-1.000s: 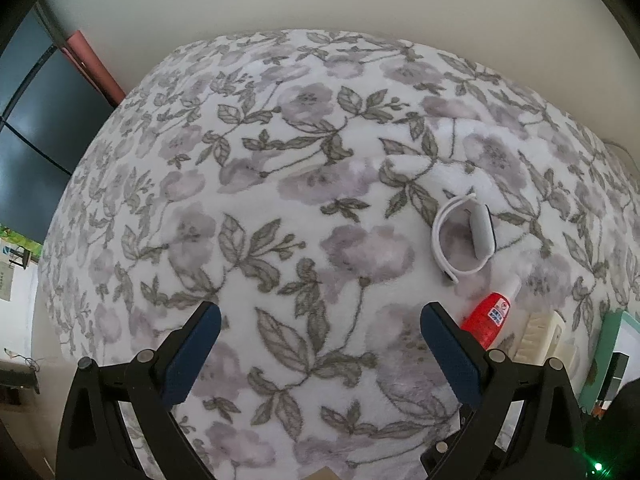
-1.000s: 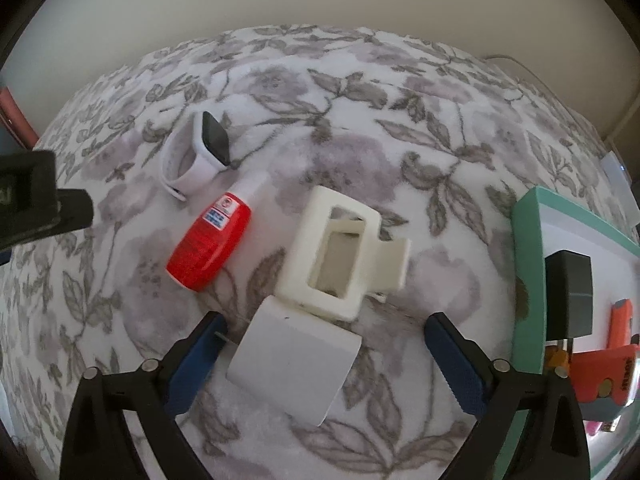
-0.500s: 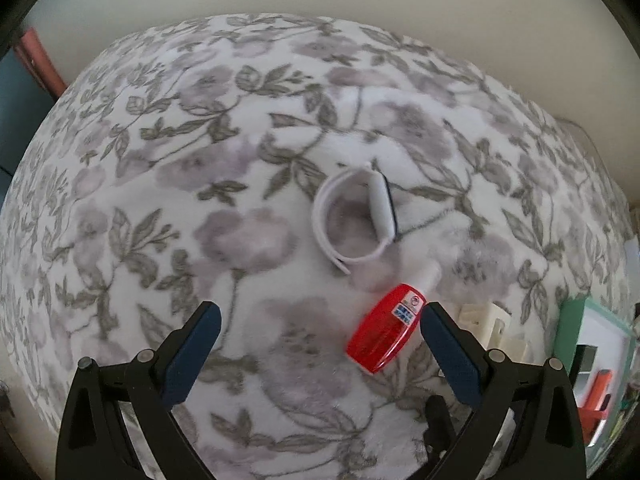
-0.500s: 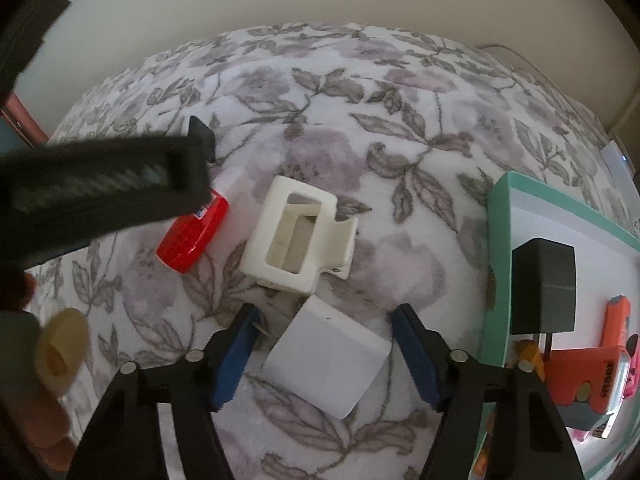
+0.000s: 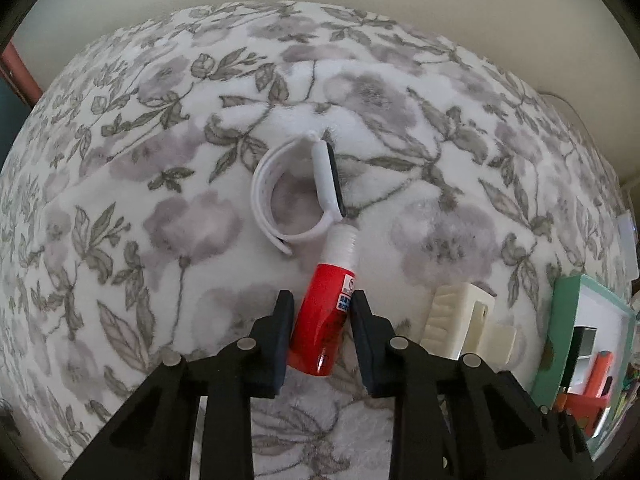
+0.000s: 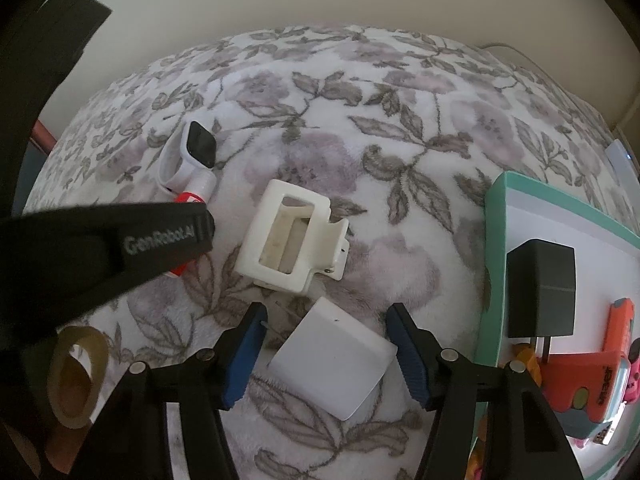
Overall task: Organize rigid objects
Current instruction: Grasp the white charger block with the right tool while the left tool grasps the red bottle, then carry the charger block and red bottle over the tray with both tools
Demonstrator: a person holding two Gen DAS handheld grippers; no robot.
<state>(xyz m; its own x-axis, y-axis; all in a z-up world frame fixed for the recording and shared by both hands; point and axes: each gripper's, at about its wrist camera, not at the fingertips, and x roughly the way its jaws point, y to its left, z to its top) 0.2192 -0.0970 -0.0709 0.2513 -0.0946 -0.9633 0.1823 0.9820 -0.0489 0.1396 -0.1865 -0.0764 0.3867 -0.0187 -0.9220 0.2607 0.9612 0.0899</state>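
My left gripper [image 5: 320, 300] is shut on a red bottle with a white cap [image 5: 326, 316] that lies on the floral blanket [image 5: 160, 240]. A white smartwatch [image 5: 304, 192] lies just beyond the cap. My right gripper [image 6: 326, 316] is closed in around a white square box [image 6: 332, 364], its blue pads at the box's corners. A cream hair claw clip [image 6: 290, 236] lies just beyond the box; it also shows in the left wrist view [image 5: 460, 324]. The left gripper's arm [image 6: 100, 244] crosses the right wrist view.
A teal-rimmed white tray [image 6: 496, 240] at the right holds a black power adapter [image 6: 542, 288] and an orange gadget [image 6: 592, 372]. A roll of tape [image 6: 76, 372] lies at the lower left. A white cable [image 6: 520, 54] runs along the far wall.
My left gripper swung right over the red bottle and closed on it. My right gripper moved down over the white box and its jaws narrowed around it.
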